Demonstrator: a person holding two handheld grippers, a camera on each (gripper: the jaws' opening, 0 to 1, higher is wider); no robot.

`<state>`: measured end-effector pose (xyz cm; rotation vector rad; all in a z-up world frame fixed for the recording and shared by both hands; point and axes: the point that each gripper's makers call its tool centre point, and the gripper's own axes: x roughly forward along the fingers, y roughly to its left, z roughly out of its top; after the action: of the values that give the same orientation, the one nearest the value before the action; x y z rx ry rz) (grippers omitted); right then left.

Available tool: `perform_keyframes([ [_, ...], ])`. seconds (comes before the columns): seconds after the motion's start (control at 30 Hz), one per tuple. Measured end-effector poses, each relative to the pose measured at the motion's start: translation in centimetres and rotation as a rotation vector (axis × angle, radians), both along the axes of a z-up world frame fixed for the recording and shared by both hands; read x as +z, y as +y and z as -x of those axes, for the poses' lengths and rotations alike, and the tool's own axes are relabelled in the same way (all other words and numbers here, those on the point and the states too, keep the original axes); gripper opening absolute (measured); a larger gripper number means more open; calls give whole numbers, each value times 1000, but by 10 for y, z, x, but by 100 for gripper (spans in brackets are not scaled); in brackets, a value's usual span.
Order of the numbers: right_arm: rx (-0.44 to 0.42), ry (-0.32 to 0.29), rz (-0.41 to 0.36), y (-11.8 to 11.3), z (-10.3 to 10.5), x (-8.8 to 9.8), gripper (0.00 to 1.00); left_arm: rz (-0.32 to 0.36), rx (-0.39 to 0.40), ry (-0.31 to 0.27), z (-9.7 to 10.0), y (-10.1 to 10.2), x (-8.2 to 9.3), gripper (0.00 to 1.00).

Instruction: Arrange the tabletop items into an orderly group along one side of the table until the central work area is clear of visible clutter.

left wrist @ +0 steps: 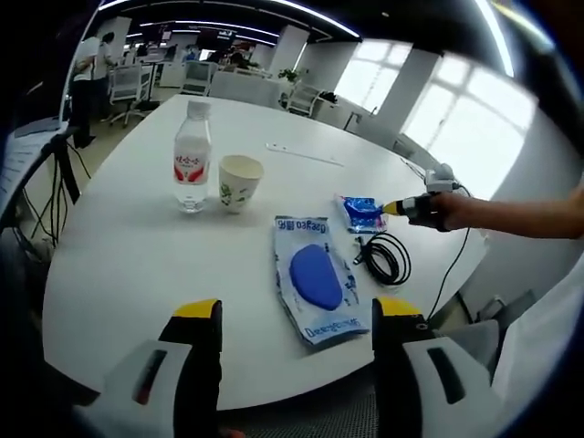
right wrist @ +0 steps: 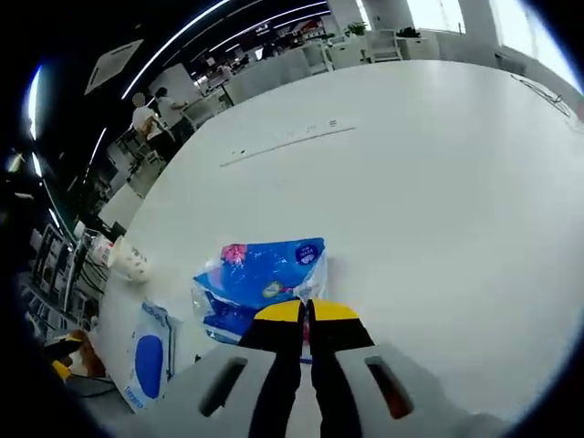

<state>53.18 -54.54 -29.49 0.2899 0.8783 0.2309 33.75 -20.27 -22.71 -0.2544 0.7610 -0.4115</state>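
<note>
I am working a white table [left wrist: 119, 246] with two handheld grippers; the right gripper [right wrist: 307, 315] is clenching its jaws on the near edge of a small blue packet [right wrist: 260, 283], which is lying flat toward the table's right side, just beyond a coiled black cable [left wrist: 388, 257]; I am judging the packet light, soft and crinkly, its film slippery, so a pinch at the sealed edge looks the surest hold; the left gripper [left wrist: 297, 315] is hanging released, jaws wide apart, over the near edge; just ahead of it a larger blue-and-white pouch [left wrist: 315, 290] is lying flat, likely limp; farther back a water bottle [left wrist: 192, 169], capped and seemingly full, so heavier, is standing touching or just beside a paper cup [left wrist: 240, 182], upright, its contents hidden; a thin white strip [left wrist: 306, 153] is lying beyond.
</note>
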Motion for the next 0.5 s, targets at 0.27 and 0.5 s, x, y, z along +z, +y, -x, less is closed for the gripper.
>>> perform_keyframes([
  [0.27,46,3,35,-6,-6,-3,0,-3,-2,3,3,-3,0,67],
  [0.5,67,2,45,-10,-9,-5,0,-2,5,13,7,-5,-2,67],
])
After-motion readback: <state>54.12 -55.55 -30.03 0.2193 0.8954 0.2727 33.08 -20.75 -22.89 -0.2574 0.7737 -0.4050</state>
